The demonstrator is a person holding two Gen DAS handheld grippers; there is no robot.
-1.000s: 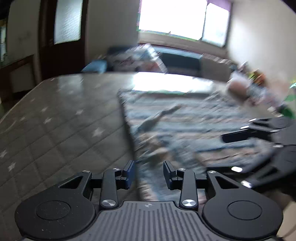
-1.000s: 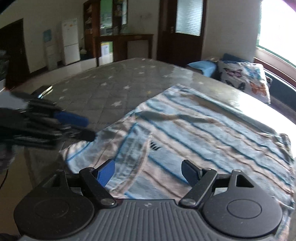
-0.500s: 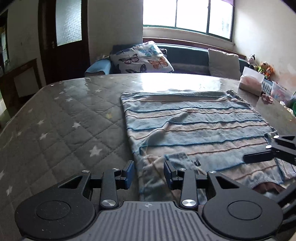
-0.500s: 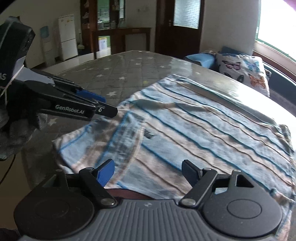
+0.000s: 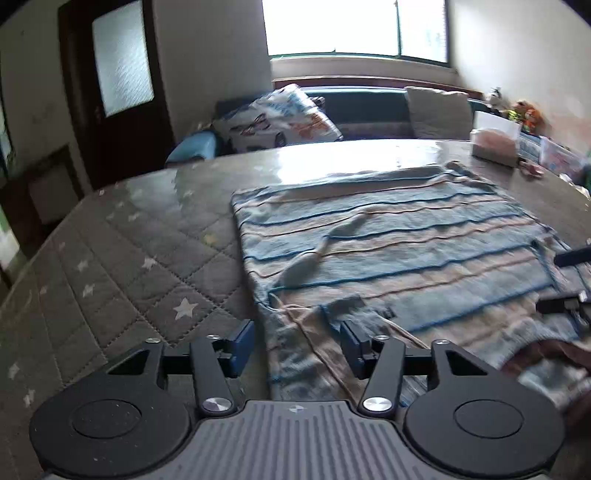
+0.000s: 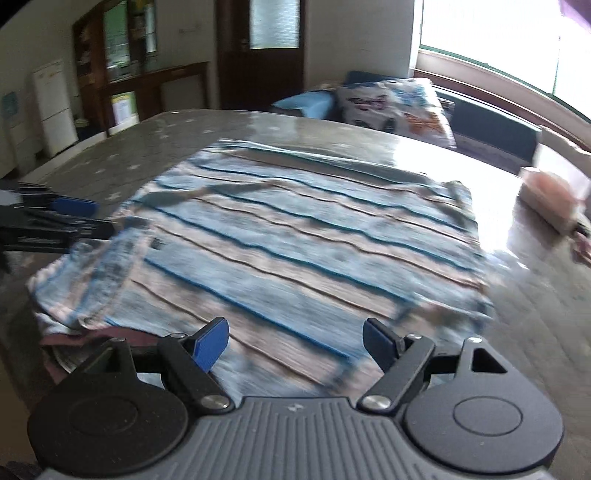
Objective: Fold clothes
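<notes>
The striped garment (image 5: 388, 251) is spread flat on the quilted mattress (image 5: 129, 258), its near-left corner just ahead of the opening, empty left gripper (image 5: 297, 345); the right gripper (image 6: 295, 341) is held wide over the lower hem.

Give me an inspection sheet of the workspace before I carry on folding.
Surface: grey quilted star-print mattress, glossy where the window light falls.
Job's things: blue and beige striped garment spread flat, near edge rumpled.
Clutter: box and small items at the far right corner.
Grippers: left hand-held gripper over the garment's near left edge, jaws opening, pads not pressing cloth; right hand-held gripper open above the near edge, holding nothing.
Cables: nothing seen.
Surroundings: butterfly-print pillow, sofa under a bright window, dark door, white fridge.
</notes>
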